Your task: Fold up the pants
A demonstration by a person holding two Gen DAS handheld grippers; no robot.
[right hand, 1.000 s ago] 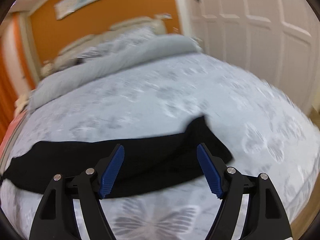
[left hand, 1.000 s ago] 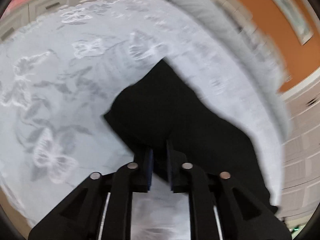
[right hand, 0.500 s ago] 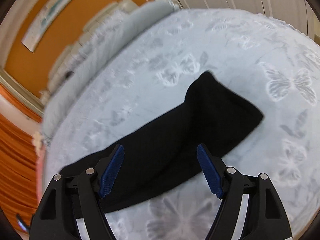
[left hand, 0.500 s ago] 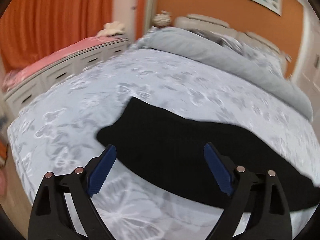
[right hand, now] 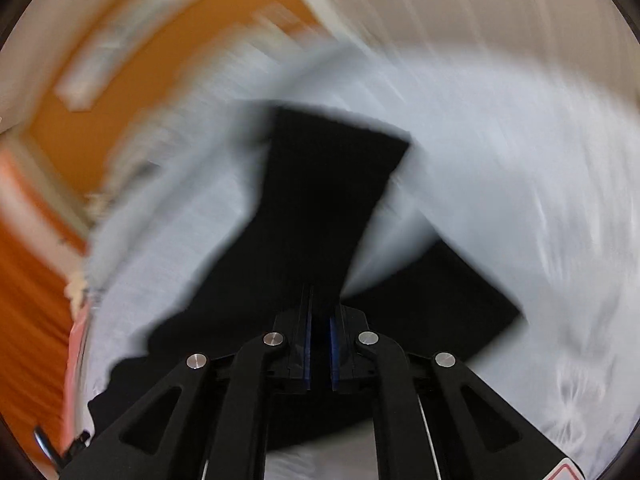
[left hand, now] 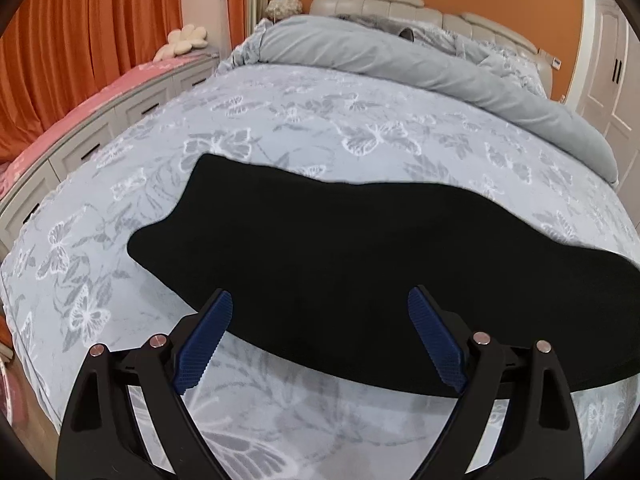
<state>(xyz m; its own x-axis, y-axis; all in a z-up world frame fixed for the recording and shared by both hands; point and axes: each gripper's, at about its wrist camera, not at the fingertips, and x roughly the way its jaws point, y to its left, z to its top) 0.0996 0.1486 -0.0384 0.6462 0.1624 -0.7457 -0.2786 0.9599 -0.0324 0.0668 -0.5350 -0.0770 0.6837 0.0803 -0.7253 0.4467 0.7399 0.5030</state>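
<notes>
Lying flat across the bed point(left hand: 280, 120), the black pants point(left hand: 360, 248) form a long, matte, folded band with a curved near edge and a stepped corner at the end nearest the orange curtain point(left hand: 80, 40). The bed cover is soft pale blue-grey fabric printed with white butterflies. Beyond the pants, toward the padded headboard point(left hand: 400, 4), a smooth grey duvet point(left hand: 400, 56) lies rolled back in a thick ridge.

The left tool point(left hand: 320, 300) stands wide over the near edge of the pants; its ribbed blue pads point(left hand: 204, 340) are apart and grip nothing.

The right tool point(right hand: 320, 312) is closed narrow, its pads pinching black cloth of the pants point(right hand: 328, 200). From the pinch, a flat, square-ended panel extends away over the bed; the remaining cloth spreads to both sides. This view is blurred.
</notes>
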